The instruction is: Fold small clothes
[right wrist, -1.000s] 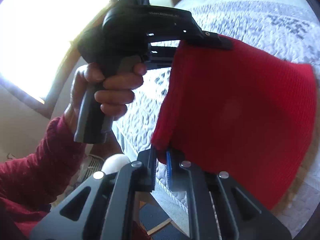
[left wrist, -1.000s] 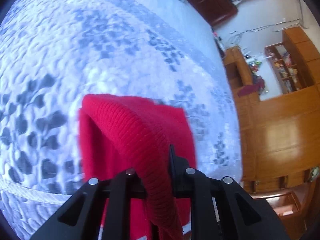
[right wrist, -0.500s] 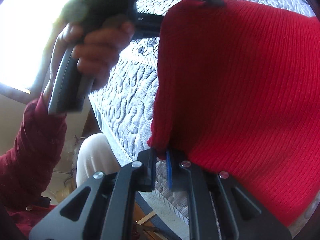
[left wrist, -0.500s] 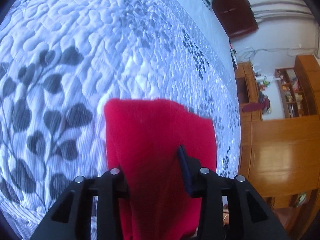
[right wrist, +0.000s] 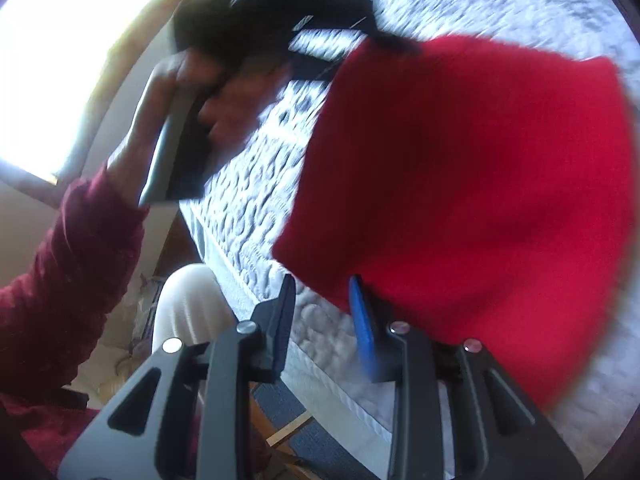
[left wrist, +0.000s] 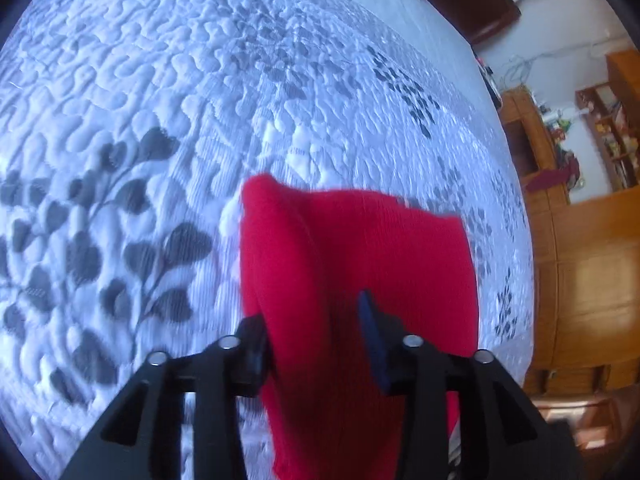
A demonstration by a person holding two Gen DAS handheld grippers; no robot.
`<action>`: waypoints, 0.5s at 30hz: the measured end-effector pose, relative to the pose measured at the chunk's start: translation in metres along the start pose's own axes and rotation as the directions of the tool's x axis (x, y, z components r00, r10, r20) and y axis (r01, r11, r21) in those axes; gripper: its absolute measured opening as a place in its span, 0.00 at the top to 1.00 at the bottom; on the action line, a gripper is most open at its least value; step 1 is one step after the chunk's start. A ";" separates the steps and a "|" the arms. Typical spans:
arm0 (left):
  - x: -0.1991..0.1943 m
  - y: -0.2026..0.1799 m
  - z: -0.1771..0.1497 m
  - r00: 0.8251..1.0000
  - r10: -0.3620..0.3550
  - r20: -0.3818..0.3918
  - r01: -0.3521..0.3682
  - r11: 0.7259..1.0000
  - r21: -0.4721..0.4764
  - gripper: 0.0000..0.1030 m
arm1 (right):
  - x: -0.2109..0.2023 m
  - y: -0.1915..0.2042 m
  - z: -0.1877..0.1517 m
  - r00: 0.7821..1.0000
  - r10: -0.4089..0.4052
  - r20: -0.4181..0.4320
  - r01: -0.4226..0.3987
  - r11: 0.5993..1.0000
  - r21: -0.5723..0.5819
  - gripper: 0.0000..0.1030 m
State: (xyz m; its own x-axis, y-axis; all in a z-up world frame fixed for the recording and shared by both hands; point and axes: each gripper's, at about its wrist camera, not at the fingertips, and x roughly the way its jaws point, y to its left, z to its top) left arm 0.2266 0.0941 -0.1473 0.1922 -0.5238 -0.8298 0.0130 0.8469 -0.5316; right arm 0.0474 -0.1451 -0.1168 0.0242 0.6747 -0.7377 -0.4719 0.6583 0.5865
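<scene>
While the red knit garment (left wrist: 360,264) lies on the quilted bed (left wrist: 160,120), both grippers stand spread and grip nothing: left gripper (left wrist: 316,336) straddles its near edge, right gripper (right wrist: 322,308) sits at its corner.

The left tongs (left wrist: 316,340) stood with their jaws apart, red cloth (left wrist: 360,264) lying in the gap between them. From the right wrist view, the left tongs (right wrist: 376,40) reached out at the upper middle, blurred, their tip at the cloth's top edge. The left hand (right wrist: 216,92) wrapped around the grip, the wrist in a dark red sleeve (right wrist: 76,264). The right tongs (right wrist: 324,324) also stood with jaws apart, nothing pinched between them; the blue pad (right wrist: 362,332) of one finger lay just beside the cloth's lower edge.
</scene>
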 end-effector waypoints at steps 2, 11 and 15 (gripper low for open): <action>-0.008 -0.006 -0.017 0.999 0.037 -0.026 -0.036 0.999 0.039 0.53 | -0.025 -0.012 -0.004 0.998 -0.036 0.043 0.034 0.999 0.033 0.68; -0.051 -0.029 -0.130 0.998 0.002 -0.057 0.002 0.997 0.076 0.53 | -0.048 -0.060 -0.037 0.983 -0.178 0.037 0.168 0.967 0.190 0.65; -0.042 -0.040 -0.146 0.995 0.078 -0.053 -0.072 0.992 0.106 0.53 | -0.041 -0.068 -0.050 0.990 -0.137 0.031 0.126 0.962 0.243 0.58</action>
State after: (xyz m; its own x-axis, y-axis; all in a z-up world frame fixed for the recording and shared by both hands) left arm 0.0745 0.0688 -0.1155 0.1400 -0.4600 -0.8768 0.1030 0.8875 -0.4491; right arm 0.0343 -0.2337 -0.1434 0.1159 0.5881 -0.8004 -0.2364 0.7990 0.5529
